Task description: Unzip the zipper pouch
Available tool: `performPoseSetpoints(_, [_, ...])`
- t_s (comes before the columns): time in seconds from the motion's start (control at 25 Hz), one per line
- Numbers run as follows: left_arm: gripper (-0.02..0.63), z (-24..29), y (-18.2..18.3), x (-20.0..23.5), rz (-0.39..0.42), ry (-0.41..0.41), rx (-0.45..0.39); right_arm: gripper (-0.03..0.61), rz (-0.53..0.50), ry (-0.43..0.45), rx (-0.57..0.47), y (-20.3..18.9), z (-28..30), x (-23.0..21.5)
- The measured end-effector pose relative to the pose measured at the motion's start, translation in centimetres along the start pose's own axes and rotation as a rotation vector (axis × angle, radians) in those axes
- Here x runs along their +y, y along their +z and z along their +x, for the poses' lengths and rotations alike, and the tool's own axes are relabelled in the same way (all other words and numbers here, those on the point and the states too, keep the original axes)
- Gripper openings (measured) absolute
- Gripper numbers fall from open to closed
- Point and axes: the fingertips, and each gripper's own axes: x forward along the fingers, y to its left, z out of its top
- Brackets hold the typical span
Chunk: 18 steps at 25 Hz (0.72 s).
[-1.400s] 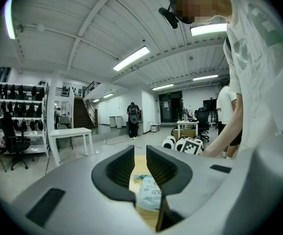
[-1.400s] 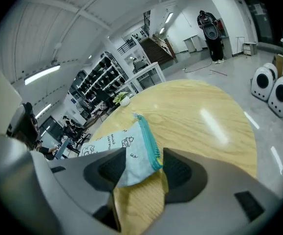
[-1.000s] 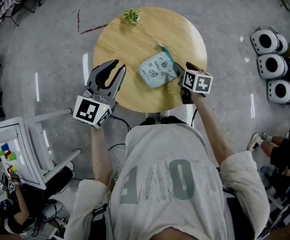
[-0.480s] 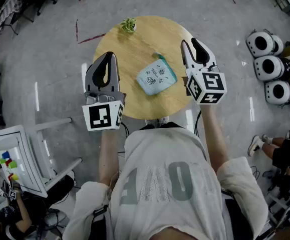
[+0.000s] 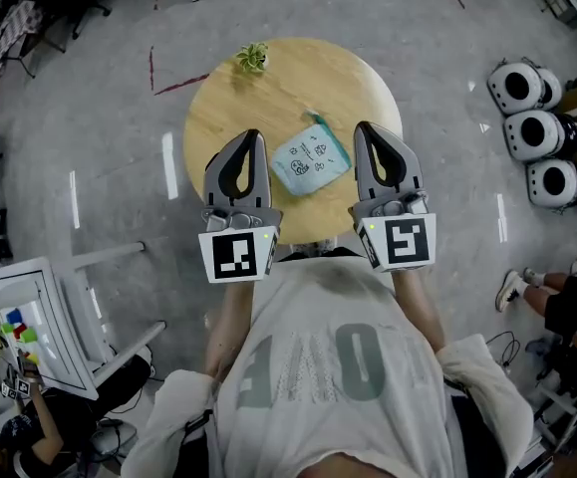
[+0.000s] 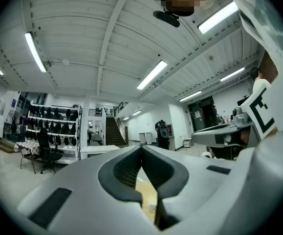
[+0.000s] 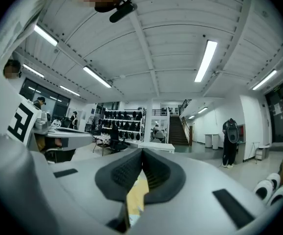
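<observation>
- My left gripper (image 5: 252,137) is raised in front of me. Its jaws have just been closing and now meet tip to tip, with nothing between them.
- My right gripper (image 5: 365,127) is held level beside it. Its jaws have also just been closing and are now pressed together on nothing.
- The zipper pouch (image 5: 308,157), pale blue with small printed figures and a teal edge, lies flat on the round wooden table (image 5: 218,88).
- In the head view the pouch sits between the two sets of fingertips, touched by neither.
- Each gripper view shows a sliver of the tabletop through the loop of its closed jaws.
- A small potted plant (image 5: 252,58) stands at the table's far edge, well apart from the pouch.
- I cannot tell from here whether the zipper is open.
</observation>
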Motion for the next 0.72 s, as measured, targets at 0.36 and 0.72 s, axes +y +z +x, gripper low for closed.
performPoseSetpoints(0.36, [0.028, 0.1, -0.5, 0.1, 0.014, -0.007, 0.017, 0.029, 0.012, 0.004, 0.028, -1.3, -0.8, 0.3])
performPoseSetpoints(0.72, [0.028, -0.2, -1.0, 0.6, -0.006, -0.001, 0.032, 0.029, 0.044, -0.021, 0.035, -1.6, -1.1, -0.4])
